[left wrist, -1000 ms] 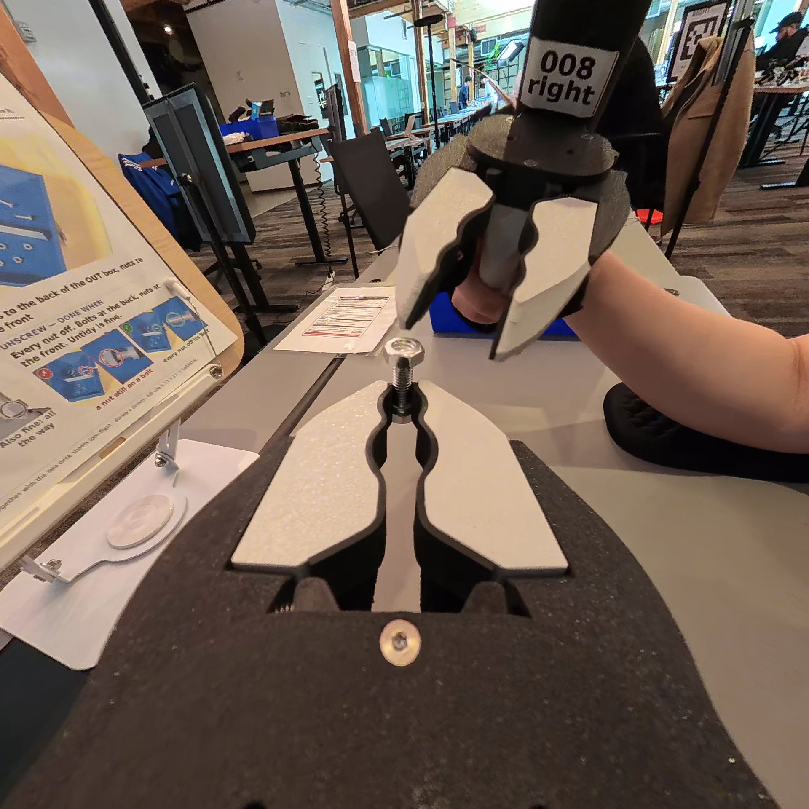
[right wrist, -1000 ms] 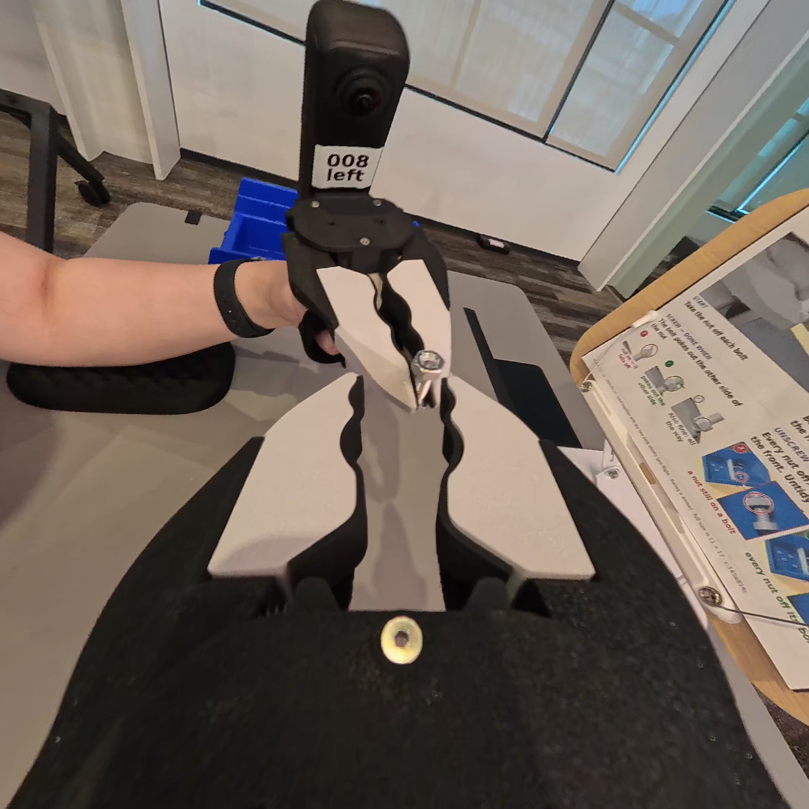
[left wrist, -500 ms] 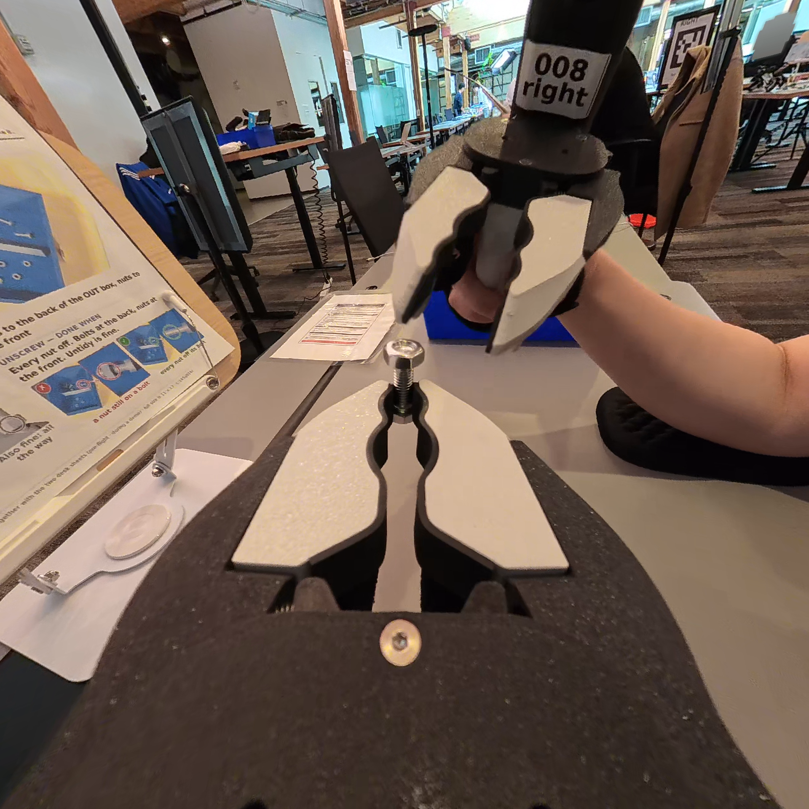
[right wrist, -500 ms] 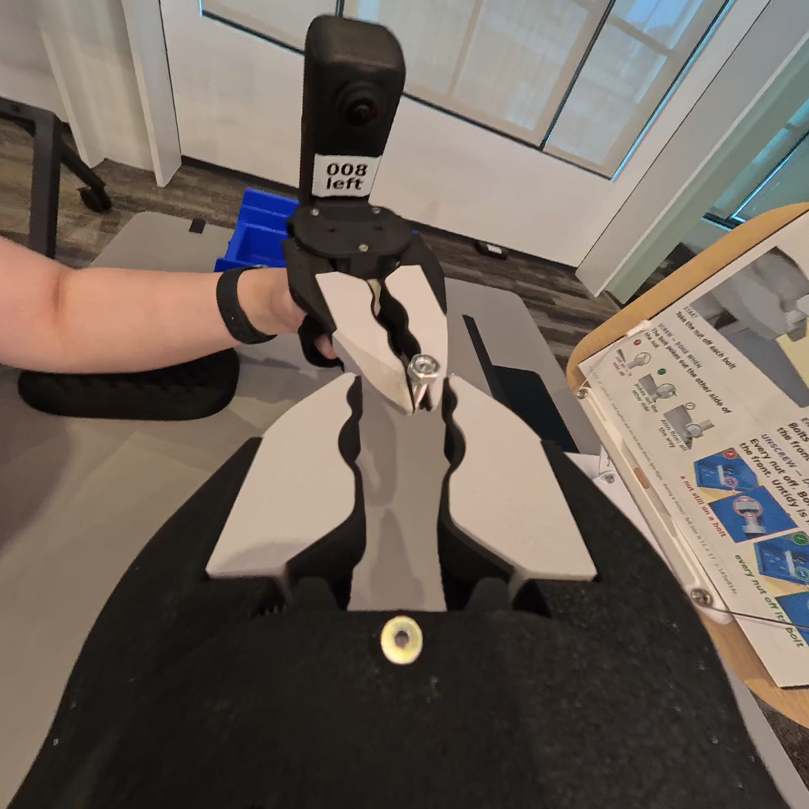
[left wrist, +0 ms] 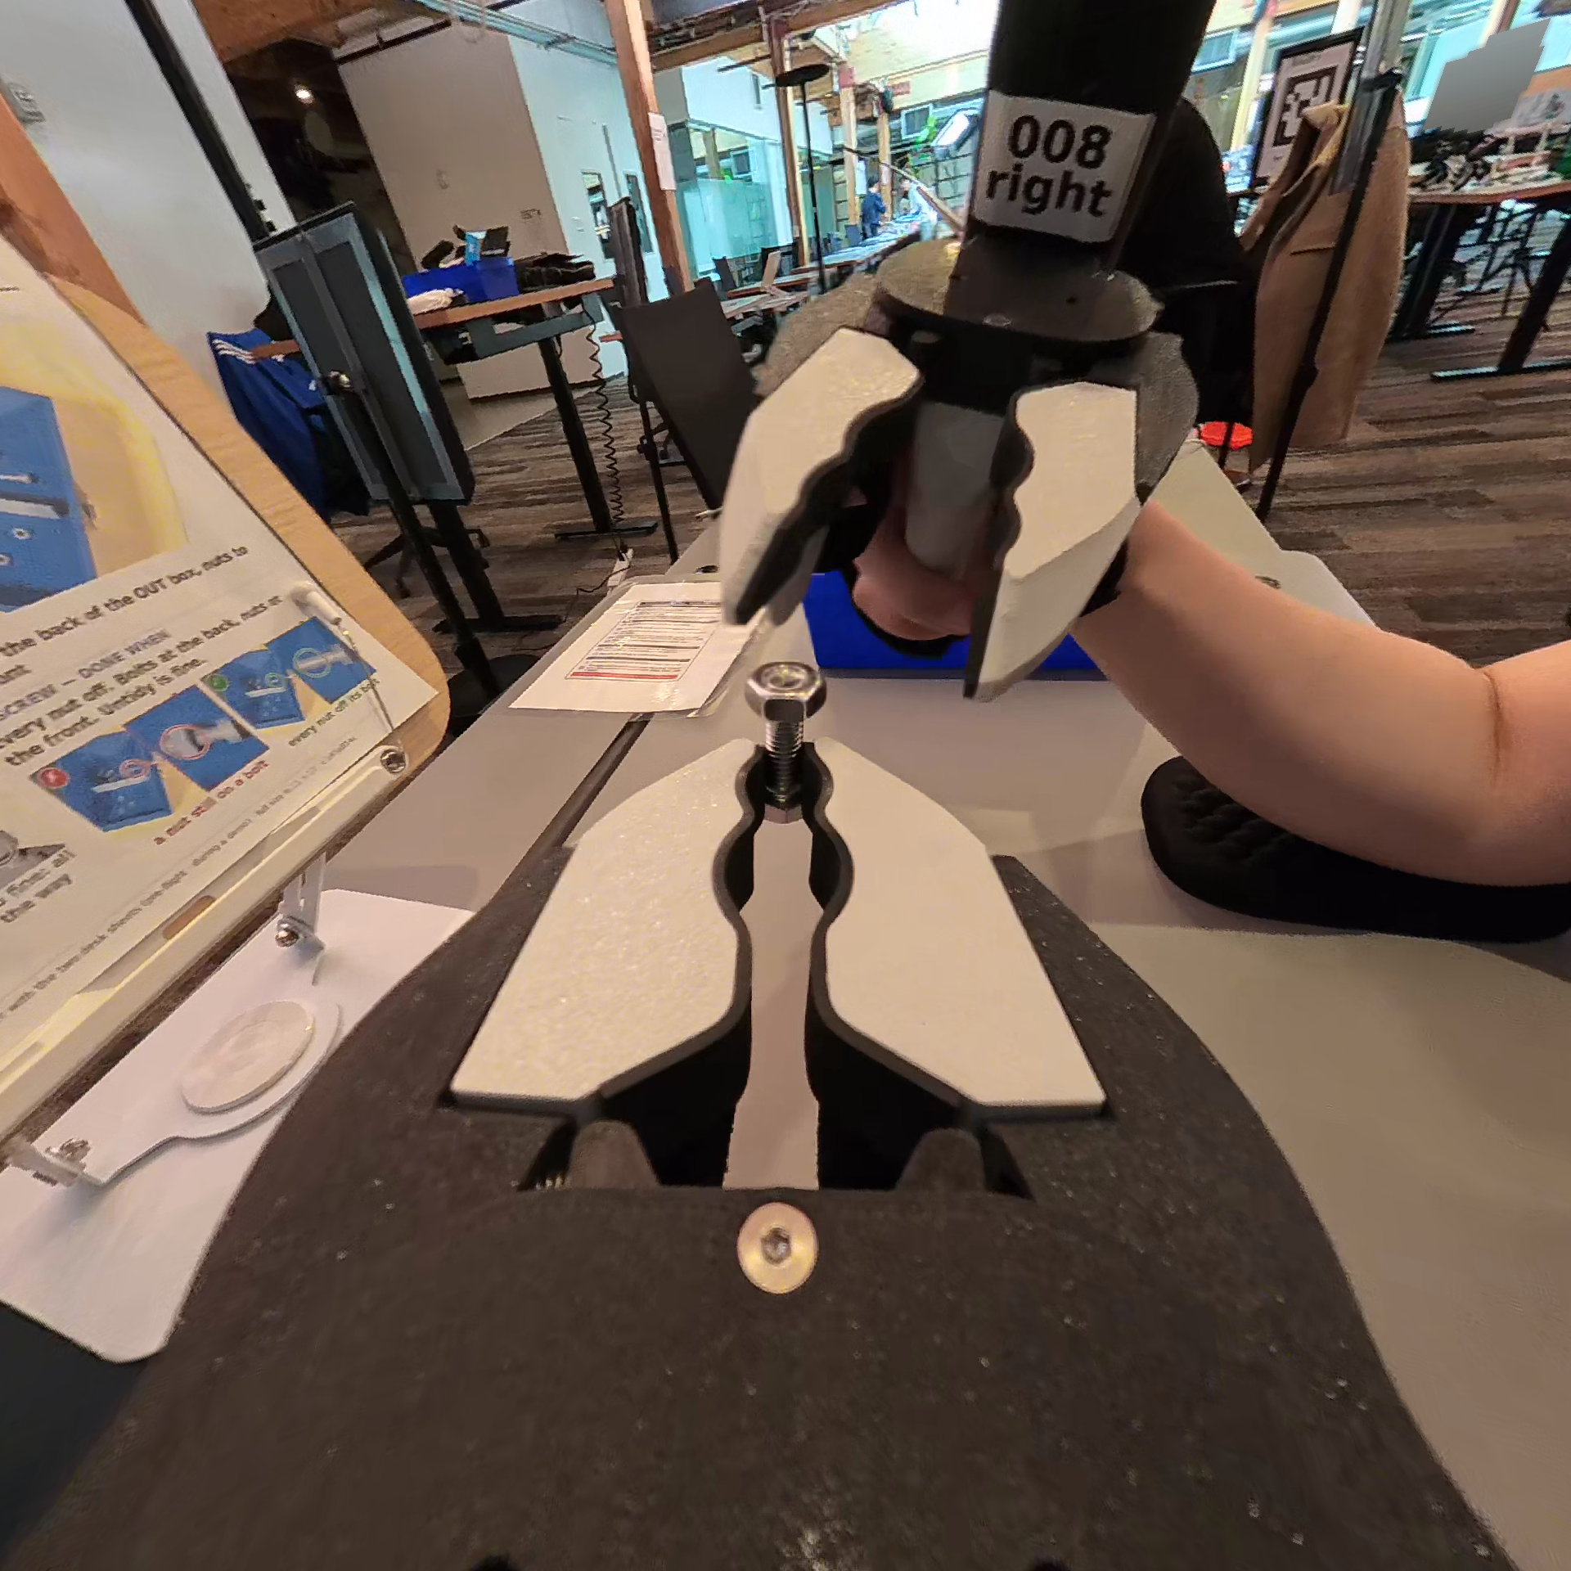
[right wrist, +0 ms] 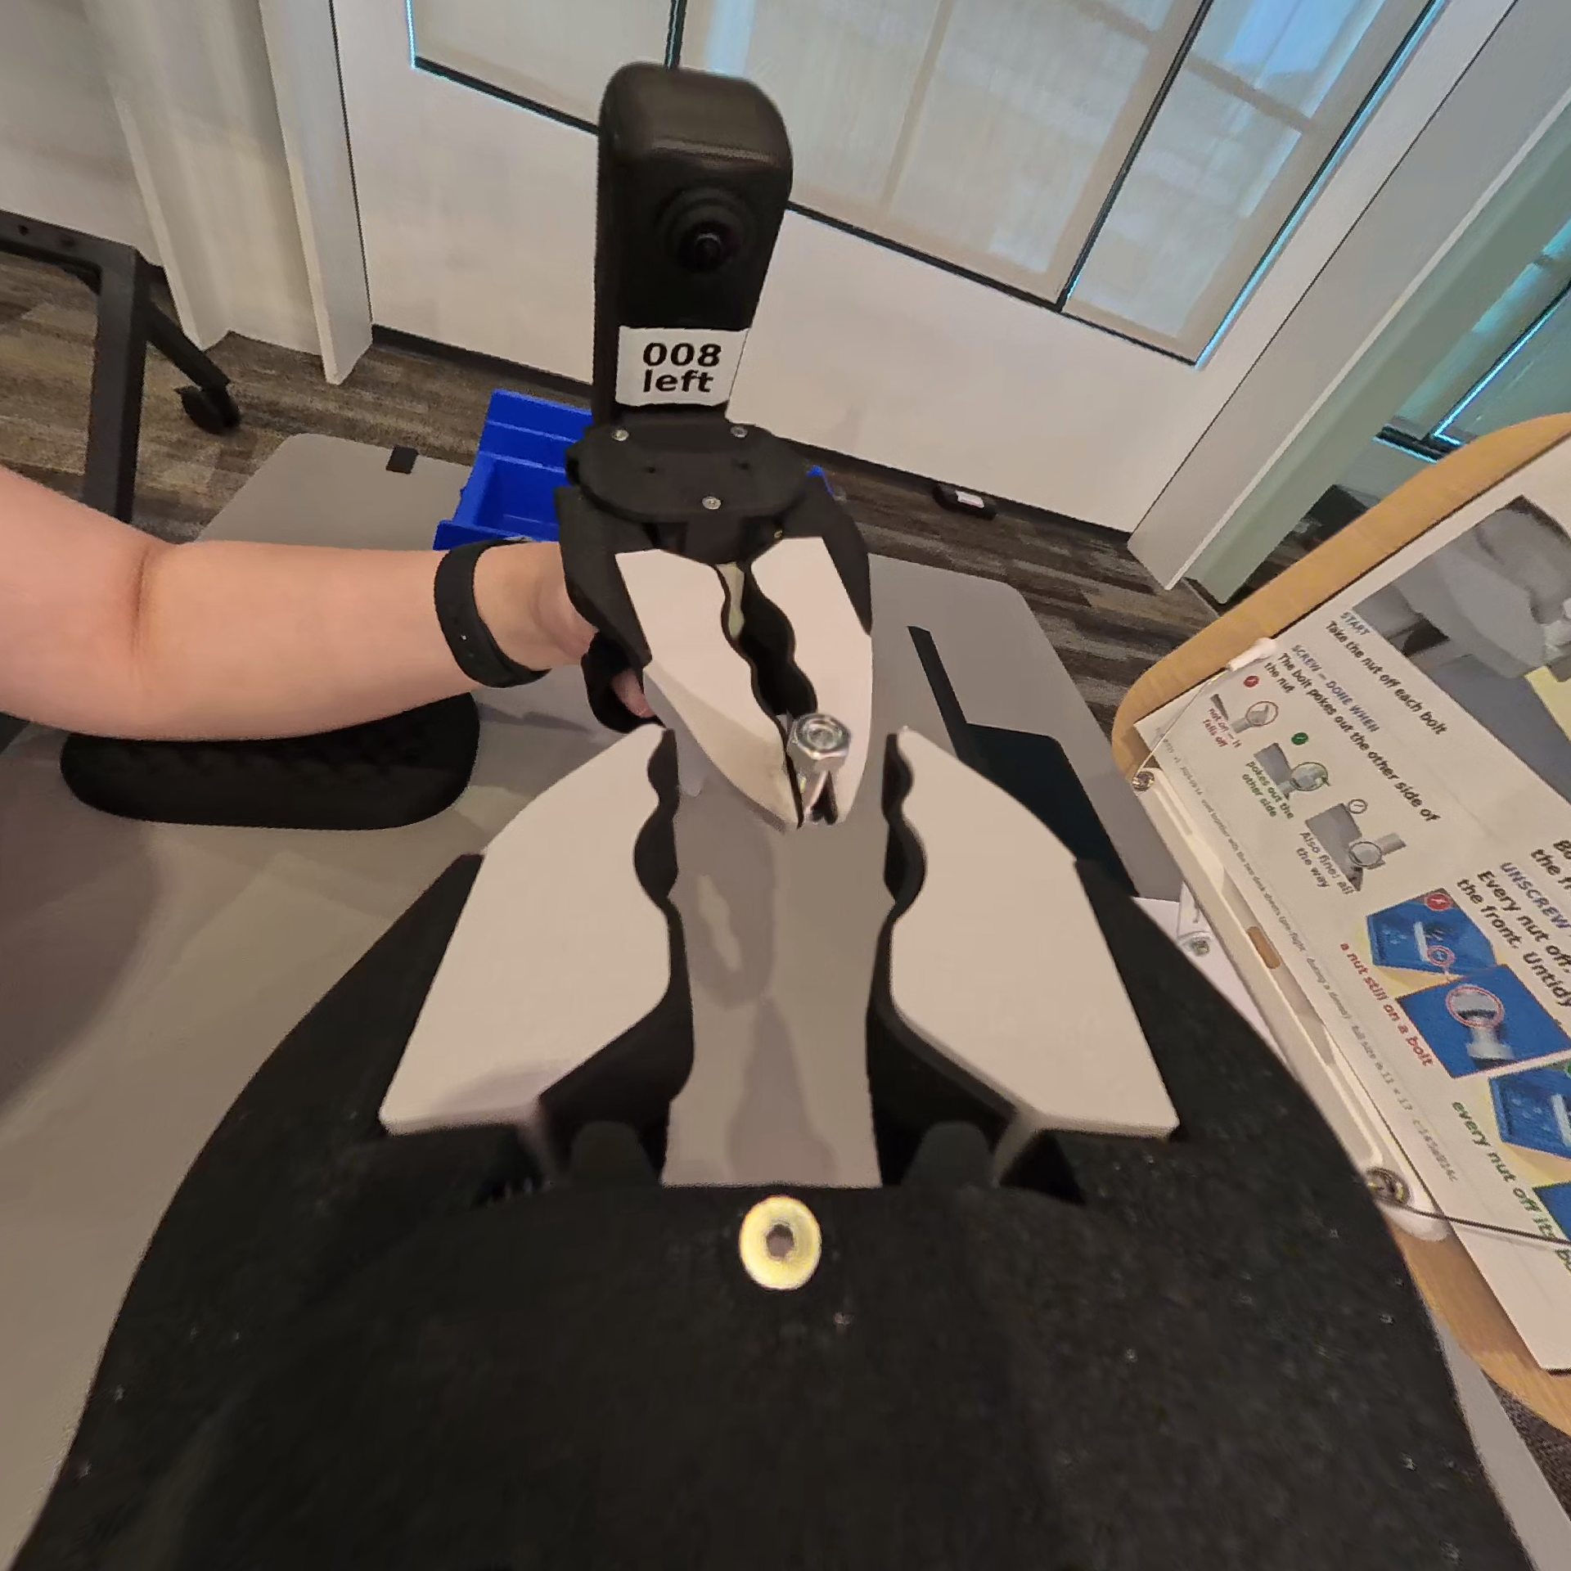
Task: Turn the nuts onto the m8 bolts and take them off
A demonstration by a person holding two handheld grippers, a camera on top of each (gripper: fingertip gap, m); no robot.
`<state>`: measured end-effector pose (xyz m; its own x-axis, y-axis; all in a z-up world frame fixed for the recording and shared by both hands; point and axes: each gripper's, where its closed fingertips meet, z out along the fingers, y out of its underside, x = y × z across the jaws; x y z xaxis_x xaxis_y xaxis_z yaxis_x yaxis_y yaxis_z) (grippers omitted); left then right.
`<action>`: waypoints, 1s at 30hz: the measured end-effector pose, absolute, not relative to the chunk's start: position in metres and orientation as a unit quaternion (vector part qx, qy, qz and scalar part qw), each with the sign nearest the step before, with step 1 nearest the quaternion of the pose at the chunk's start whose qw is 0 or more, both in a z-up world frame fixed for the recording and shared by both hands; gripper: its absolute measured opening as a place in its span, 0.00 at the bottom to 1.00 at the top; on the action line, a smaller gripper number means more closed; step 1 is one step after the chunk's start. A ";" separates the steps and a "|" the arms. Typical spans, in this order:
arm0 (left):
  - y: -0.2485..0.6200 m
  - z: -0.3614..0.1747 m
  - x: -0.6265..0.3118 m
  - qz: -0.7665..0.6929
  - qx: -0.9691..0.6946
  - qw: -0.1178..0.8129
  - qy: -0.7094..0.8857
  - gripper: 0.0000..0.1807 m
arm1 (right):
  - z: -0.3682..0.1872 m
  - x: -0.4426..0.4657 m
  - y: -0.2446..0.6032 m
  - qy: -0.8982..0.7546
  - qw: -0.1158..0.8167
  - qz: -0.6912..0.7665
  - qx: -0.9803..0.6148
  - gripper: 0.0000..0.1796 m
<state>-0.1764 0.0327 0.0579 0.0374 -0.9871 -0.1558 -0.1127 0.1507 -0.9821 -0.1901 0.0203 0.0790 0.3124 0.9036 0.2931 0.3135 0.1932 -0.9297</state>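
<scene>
My left gripper (left wrist: pixel 782 769) is shut on an M8 bolt (left wrist: pixel 780 748) and holds it upright by its lower end above the grey table (left wrist: pixel 1318 1105). A hex nut (left wrist: pixel 784 690) sits at the top end of the bolt's thread. My right gripper (left wrist: pixel 863 650) is open and empty. It hangs just above and behind the nut, fingers pointing down, without touching it. In the right wrist view my right gripper (right wrist: pixel 782 748) is open around the left gripper (right wrist: pixel 808 812), which holds the bolt (right wrist: pixel 818 778) and nut (right wrist: pixel 818 736).
An instruction board (left wrist: pixel 170 680) on a wooden stand is at the left, at the right in the right wrist view (right wrist: pixel 1403 850). A blue bin (right wrist: pixel 510 484), a black wrist rest (left wrist: pixel 1275 867) under a forearm and a laminated sheet (left wrist: pixel 646 646) lie on the table. My two grippers' fingertips are within a few centimetres of each other.
My right gripper has opened wider and stays just above the nut. My left gripper still holds the bolt and has hardly moved.
</scene>
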 end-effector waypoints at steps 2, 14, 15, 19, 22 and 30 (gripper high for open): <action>0.031 0.058 -0.175 -0.420 -0.495 0.520 0.554 0.04 | 0.072 -0.196 0.019 -0.539 0.552 0.258 -0.582 0.27; 0.031 0.059 -0.175 -0.418 -0.498 0.521 0.553 0.04 | 0.074 -0.194 0.022 -0.533 0.560 0.250 -0.583 0.28; 0.032 0.059 -0.175 -0.416 -0.499 0.522 0.553 0.04 | 0.072 -0.197 0.020 -0.540 0.555 0.252 -0.580 0.28; 0.041 0.059 -0.180 -0.403 -0.512 0.532 0.541 0.04 | 0.067 -0.193 0.015 -0.556 0.539 0.244 -0.584 0.22; 0.042 0.064 -0.184 -0.420 -0.510 0.530 0.531 0.04 | 0.073 -0.188 0.011 -0.546 0.539 0.266 -0.583 0.18; 0.035 0.061 -0.177 -0.418 -0.503 0.525 0.545 0.04 | 0.069 -0.203 0.016 -0.548 0.548 0.256 -0.578 0.34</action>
